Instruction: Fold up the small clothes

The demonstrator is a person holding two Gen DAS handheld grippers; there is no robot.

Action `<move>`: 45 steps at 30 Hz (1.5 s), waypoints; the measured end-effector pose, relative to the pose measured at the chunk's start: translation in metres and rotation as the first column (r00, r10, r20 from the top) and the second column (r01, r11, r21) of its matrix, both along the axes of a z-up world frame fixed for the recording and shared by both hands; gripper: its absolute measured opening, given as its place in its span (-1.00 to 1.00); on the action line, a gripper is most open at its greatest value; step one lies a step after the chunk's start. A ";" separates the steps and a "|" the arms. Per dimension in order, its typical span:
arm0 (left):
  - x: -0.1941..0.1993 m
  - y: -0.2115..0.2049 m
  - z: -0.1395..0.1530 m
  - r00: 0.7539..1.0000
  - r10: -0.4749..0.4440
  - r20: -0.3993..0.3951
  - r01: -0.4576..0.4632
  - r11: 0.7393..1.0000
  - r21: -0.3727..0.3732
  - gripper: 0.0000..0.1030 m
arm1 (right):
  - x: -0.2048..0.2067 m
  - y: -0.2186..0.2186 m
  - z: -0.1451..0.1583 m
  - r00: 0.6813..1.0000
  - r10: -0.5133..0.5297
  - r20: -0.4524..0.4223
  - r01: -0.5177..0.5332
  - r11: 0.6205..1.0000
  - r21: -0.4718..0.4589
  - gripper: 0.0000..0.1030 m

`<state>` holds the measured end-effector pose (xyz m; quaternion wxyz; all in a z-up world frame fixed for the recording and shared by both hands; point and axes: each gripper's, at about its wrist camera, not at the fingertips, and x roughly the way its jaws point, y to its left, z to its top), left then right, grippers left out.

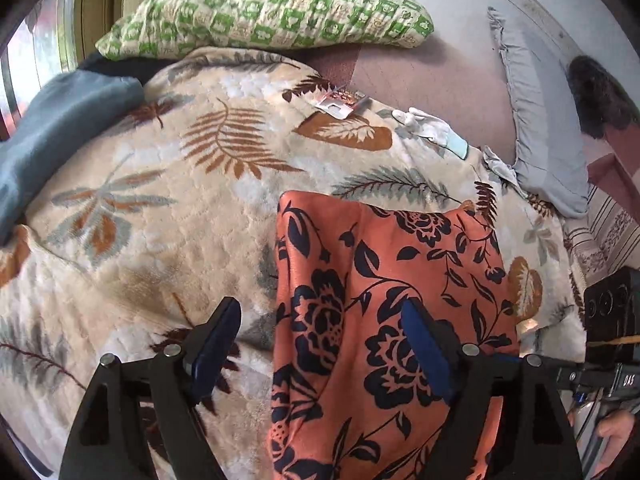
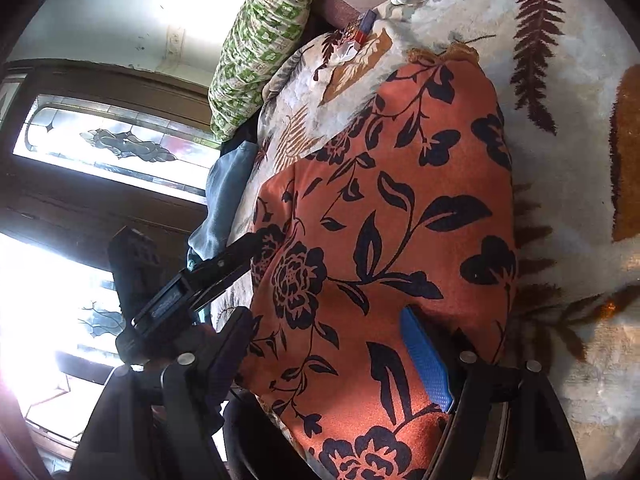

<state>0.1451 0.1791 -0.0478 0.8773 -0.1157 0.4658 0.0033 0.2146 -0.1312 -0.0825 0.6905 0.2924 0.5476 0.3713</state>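
We see the orange cloth (image 1: 384, 320) with its dark floral print lying on the cream leaf-patterned blanket (image 1: 168, 216) that covers the bed, folded into a rough oblong with its far edge straight across the blanket; the left gripper (image 1: 320, 344) hangs above its near left edge with the fingers spread wide, one blue pad (image 1: 424, 356) over the print and the other over the bare blanket, nothing pinched between them; the right gripper (image 2: 332, 352) likewise stands with its fingers parted over the cloth (image 2: 384, 240), its bright blue pad (image 2: 426, 356) over the fabric, though we cannot tell if it touches it, the other finger off the cloth's edge, and no fold is caught between them. There are no containers here; everything simply lies on the bedding. Beyond the cloth, a white glove (image 1: 428, 126) and a small red-and-white packet (image 1: 340, 104) lie on the blanket's far part; a green-checked pillow (image 1: 272, 12) lies against the wall, a blue-grey garment (image 1: 60, 120) is bunched at the left, and a grey frilled pillow (image 1: 536, 120) lies at the right. The left wrist view alone shows that grey pillow and a dark furry thing (image 1: 600, 96) beside it; the right wrist view alone shows the leaded glass window (image 2: 116, 144) in dark wood, and the left gripper (image 2: 240, 256) from the side, just beside the cloth's edge.
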 end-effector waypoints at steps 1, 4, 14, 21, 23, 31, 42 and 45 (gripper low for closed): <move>-0.004 -0.001 0.003 1.000 -0.004 0.010 0.004 1.000 0.014 0.61 | 0.000 0.001 0.001 1.000 -0.004 -0.003 0.004 1.000 -0.006 0.54; -0.018 -0.001 0.009 1.000 -0.005 0.027 0.004 1.000 0.022 0.61 | -0.001 0.004 0.004 1.000 -0.009 -0.004 0.009 0.999 -0.034 0.54; -0.042 0.012 0.010 1.000 0.011 0.025 -0.011 0.999 -0.033 0.61 | 0.001 0.009 0.006 0.999 -0.044 -0.025 0.042 0.997 -0.071 0.54; -0.039 0.033 -0.028 0.997 -0.005 -0.076 -0.021 0.940 -0.341 0.61 | -0.006 -0.025 0.032 0.985 -0.160 0.068 0.164 0.985 -0.058 0.54; -0.032 0.028 -0.039 0.995 -0.014 -0.098 -0.020 0.941 -0.338 0.61 | 0.000 -0.046 0.020 0.974 -0.223 0.031 0.225 0.972 -0.070 0.55; -0.023 0.005 -0.059 0.980 -0.070 -0.186 0.009 0.950 -0.311 -0.27 | 0.019 -0.016 -0.040 0.990 -0.084 -0.113 0.075 0.994 -0.083 0.49; -0.033 -0.080 0.062 0.983 -0.157 0.091 0.174 0.955 -0.240 -0.47 | -0.007 -0.056 0.067 0.989 -0.077 0.130 0.092 0.989 -0.115 -0.17; -0.032 -0.110 0.059 0.974 -0.204 0.103 0.224 0.942 -0.252 -0.44 | -0.018 -0.099 0.087 0.980 -0.110 0.167 0.129 0.986 -0.105 -0.17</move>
